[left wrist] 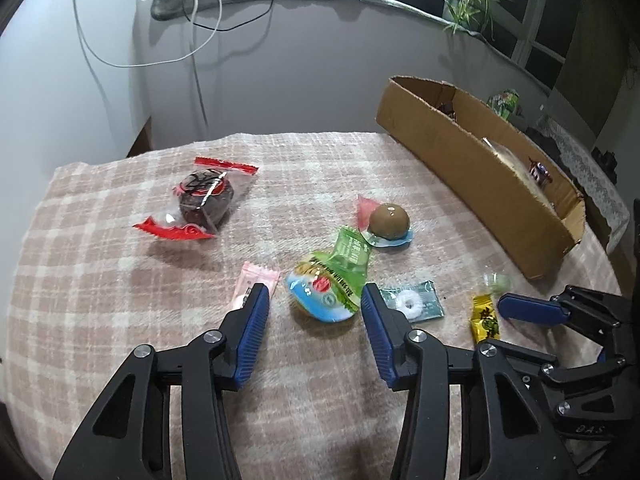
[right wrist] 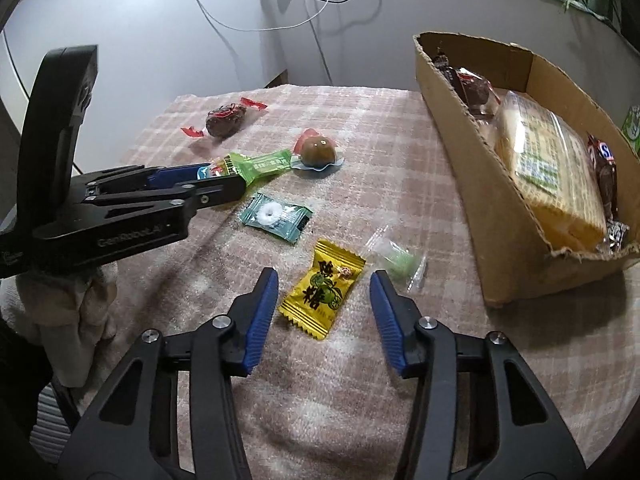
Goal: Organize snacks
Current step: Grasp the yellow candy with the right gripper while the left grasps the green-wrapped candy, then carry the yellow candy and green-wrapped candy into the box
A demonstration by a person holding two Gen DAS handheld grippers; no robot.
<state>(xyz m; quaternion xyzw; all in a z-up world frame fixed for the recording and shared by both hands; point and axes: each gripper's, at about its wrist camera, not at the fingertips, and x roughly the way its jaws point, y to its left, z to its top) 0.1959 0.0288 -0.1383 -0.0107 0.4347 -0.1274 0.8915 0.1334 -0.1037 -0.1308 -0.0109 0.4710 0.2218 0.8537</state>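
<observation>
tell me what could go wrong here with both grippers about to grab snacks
1. The left gripper straddles the green and blue packet, but the pink wrapper and mint packet lie against its fingers and may get pinched too.
2. The right gripper frames the flat yellow candy; its pads could slide over it or bunch the plaid cloth.
3. The grippers work close together and could bump.

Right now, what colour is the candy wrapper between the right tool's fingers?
Yellow candy wrapper, clearest in the right wrist view.
</observation>
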